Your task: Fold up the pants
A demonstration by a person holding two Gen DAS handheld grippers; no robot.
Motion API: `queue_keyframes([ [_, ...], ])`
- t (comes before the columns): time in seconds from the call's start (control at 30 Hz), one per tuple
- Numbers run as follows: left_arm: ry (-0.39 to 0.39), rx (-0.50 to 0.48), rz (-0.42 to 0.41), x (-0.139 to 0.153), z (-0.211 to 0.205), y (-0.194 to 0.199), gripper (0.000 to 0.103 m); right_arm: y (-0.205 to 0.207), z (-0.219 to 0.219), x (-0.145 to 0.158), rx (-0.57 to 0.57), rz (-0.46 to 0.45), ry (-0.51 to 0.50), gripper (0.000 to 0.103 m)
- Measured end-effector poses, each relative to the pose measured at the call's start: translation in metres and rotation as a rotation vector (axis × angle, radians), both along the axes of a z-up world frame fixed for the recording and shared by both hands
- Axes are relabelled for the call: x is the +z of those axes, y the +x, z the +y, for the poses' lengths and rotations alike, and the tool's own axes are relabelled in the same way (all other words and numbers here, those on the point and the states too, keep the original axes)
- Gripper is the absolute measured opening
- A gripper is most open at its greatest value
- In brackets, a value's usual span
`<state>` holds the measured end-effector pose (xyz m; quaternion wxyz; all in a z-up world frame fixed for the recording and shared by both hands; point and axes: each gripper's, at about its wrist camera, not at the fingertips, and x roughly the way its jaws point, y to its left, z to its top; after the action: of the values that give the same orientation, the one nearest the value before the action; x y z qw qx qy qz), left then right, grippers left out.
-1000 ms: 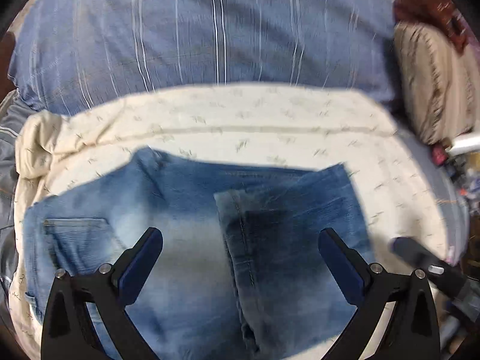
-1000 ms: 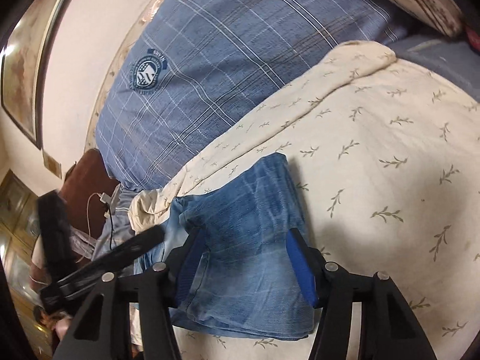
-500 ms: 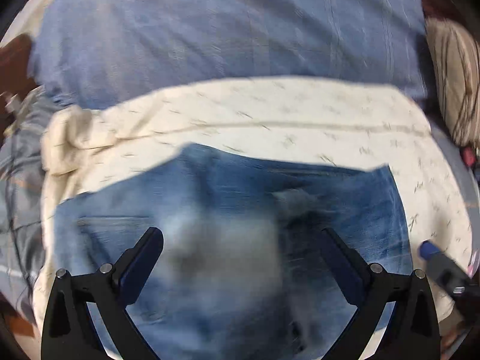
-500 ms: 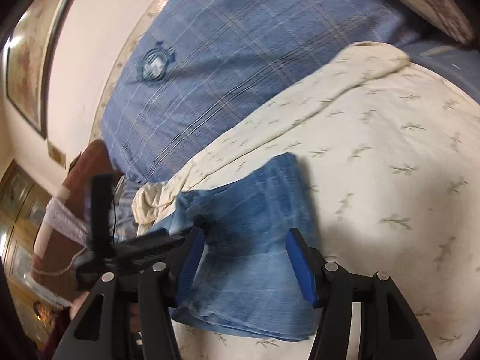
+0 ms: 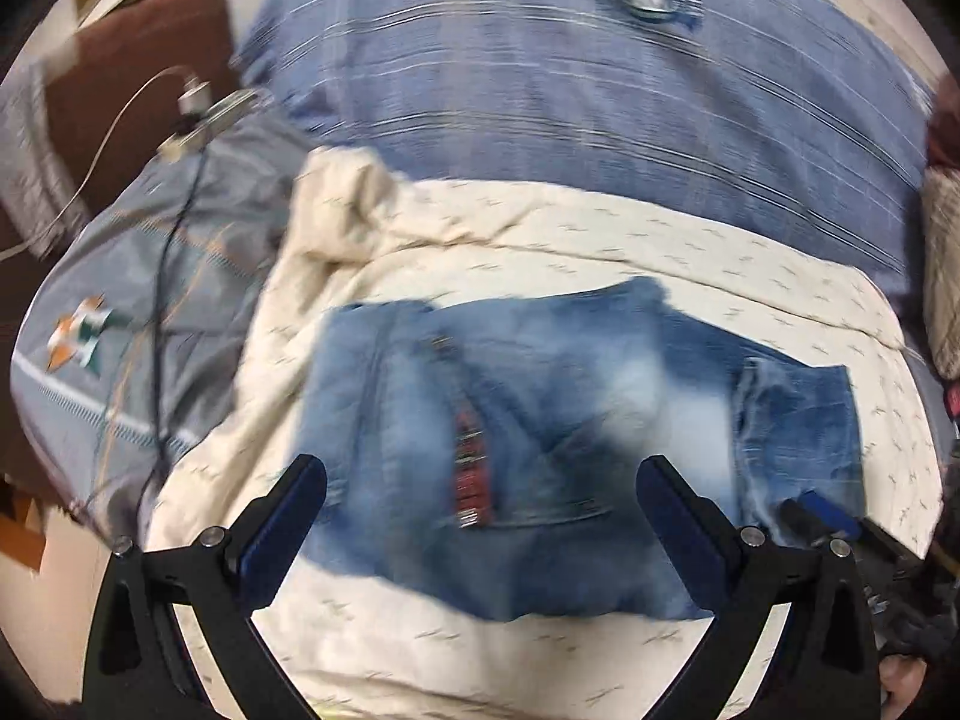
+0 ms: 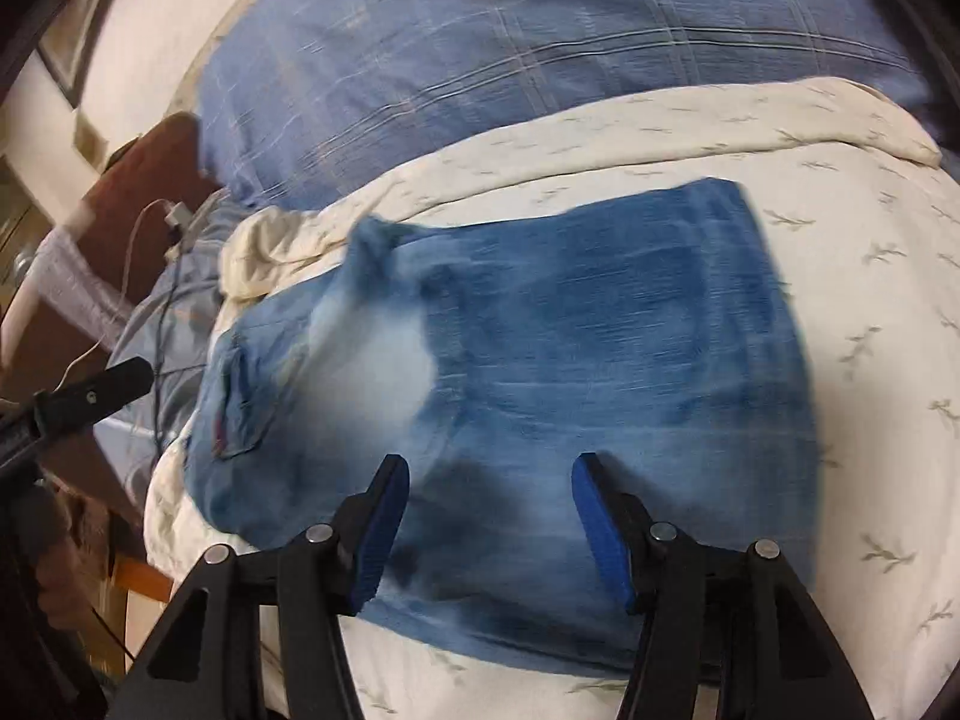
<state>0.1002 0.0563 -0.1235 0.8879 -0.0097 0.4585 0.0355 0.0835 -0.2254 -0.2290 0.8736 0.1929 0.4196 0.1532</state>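
Home bedroom: bed with cream leaf-print sheet (image 6: 840,192), big blue plaid pillow (image 5: 570,90), grey quilt (image 5: 156,276), framed picture (image 6: 72,42) on wall.

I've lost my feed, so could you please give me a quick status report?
Left gripper and right gripper open, empty, above the cloth. Jeans folded on cream sheet. Nothing in the way.

A cream leaf-print sheet (image 5: 540,252) is lying over the bed; a blue striped pillow (image 5: 570,78) is resting behind it, beside a grey patterned blanket (image 5: 150,300) carrying a cable (image 5: 159,324).
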Motion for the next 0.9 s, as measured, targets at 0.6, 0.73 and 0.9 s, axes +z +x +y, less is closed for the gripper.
queue_keyframes([
  [0.6, -0.049, 0.089, 0.019, -0.006, 0.034, -0.002, 0.103, 0.065, 0.006, 0.002, -0.063, -0.072, -0.157, 0.062],
  [0.73, -0.055, 0.118, 0.001, -0.005, 0.05, -0.008, 0.103, 0.045, -0.007, 0.017, -0.096, -0.139, -0.081, 0.062],
  [0.9, -0.088, 0.178, -0.011, -0.003, 0.08, -0.018, 0.103, 0.018, -0.012, 0.027, -0.112, -0.191, -0.021, 0.062],
])
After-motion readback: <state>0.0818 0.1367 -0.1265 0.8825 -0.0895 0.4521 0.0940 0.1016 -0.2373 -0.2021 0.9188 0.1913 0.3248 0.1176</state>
